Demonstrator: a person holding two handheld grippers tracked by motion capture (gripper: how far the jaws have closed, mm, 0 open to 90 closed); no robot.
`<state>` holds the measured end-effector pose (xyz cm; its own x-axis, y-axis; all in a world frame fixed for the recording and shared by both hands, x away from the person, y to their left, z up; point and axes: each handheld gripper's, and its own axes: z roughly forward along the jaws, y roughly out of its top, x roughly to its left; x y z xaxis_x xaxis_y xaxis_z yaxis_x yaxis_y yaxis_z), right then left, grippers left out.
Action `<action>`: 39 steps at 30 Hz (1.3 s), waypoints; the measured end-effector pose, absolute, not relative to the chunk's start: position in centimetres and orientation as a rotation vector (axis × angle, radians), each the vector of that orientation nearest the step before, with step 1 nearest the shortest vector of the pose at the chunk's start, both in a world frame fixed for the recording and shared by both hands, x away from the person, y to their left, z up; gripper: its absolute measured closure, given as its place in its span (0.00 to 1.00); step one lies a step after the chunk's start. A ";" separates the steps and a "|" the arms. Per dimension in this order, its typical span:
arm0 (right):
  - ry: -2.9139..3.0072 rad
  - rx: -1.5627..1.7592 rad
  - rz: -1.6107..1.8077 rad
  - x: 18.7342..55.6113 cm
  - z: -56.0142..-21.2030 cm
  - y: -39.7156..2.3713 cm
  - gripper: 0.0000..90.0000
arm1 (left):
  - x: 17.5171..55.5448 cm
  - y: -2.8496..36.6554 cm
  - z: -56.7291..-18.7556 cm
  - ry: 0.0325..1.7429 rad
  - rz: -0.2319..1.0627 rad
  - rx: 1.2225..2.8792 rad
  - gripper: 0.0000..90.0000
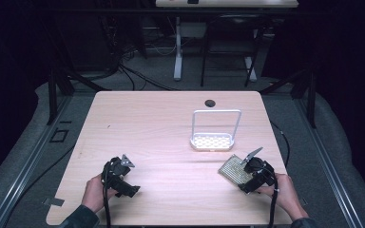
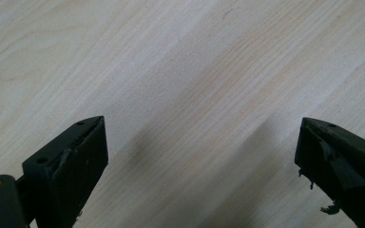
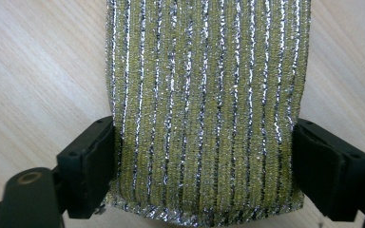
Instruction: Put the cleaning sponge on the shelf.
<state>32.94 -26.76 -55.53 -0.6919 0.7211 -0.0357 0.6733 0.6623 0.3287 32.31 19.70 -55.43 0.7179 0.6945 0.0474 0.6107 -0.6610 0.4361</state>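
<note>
- Pale wood grain covers the table (image 1: pixel 171 118), one desk seen from above with a person's two hands coming in at its near edge.
- At the left, the left hand (image 1: pixel 94 192) holds the left gripper (image 1: pixel 122 176) low over bare wood, well apart from everything else on the table.
- In the left gripper view, that left gripper (image 2: pixel 202 142) is released: its two black jaws stand wide apart with nothing but tabletop between them.
- Right of centre, one white rack (image 1: pixel 213 137) stands upright on the table, a perforated base tray with a tall wire loop rising over it; nothing can be seen lying in the tray.
- A single dark round grommet hole (image 1: pixel 210 102) sits in the tabletop just behind the rack.
- Nearer the person and to the right of the rack lies one scouring pad (image 1: pixel 233 170), flat on the wood and near the table's right edge, apart from the rack.
- The right hand (image 1: pixel 285 190) holds the right gripper (image 1: pixel 247 172) at the pad's near side.
- In the right gripper view, the scouring pad (image 3: pixel 209 104) shows olive-yellow ribs laced with silver thread, and the right gripper (image 3: pixel 204 156) grasps it: one black jaw lies against each long edge, with the pad's end between them.
- Count on the table: two grippers, one rack, one pad.
</note>
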 end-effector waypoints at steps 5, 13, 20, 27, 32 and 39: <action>2.685 1.149 0.491 32.8 -55.0 -26.7 0.23 | 32.3 19.7 -55.4 1.009 0.290 2.532 0.04; 2.619 1.159 0.550 32.4 -53.6 -27.0 0.28 | 32.2 19.6 -55.4 1.011 0.298 2.528 0.04; 2.586 1.188 0.587 32.1 -52.9 -27.0 0.36 | 32.2 19.6 -55.4 1.013 0.303 2.533 0.05; 2.547 1.197 0.614 31.9 -52.3 -26.8 0.41 | 32.2 19.6 -55.4 1.013 0.302 2.526 0.05; 2.533 1.196 0.623 32.0 -52.0 -26.3 0.41 | 32.2 19.6 -55.4 1.013 0.298 2.529 0.05; 2.507 1.222 0.613 32.2 -51.5 -25.7 0.41 | 32.2 19.5 -55.5 1.018 0.297 2.533 0.06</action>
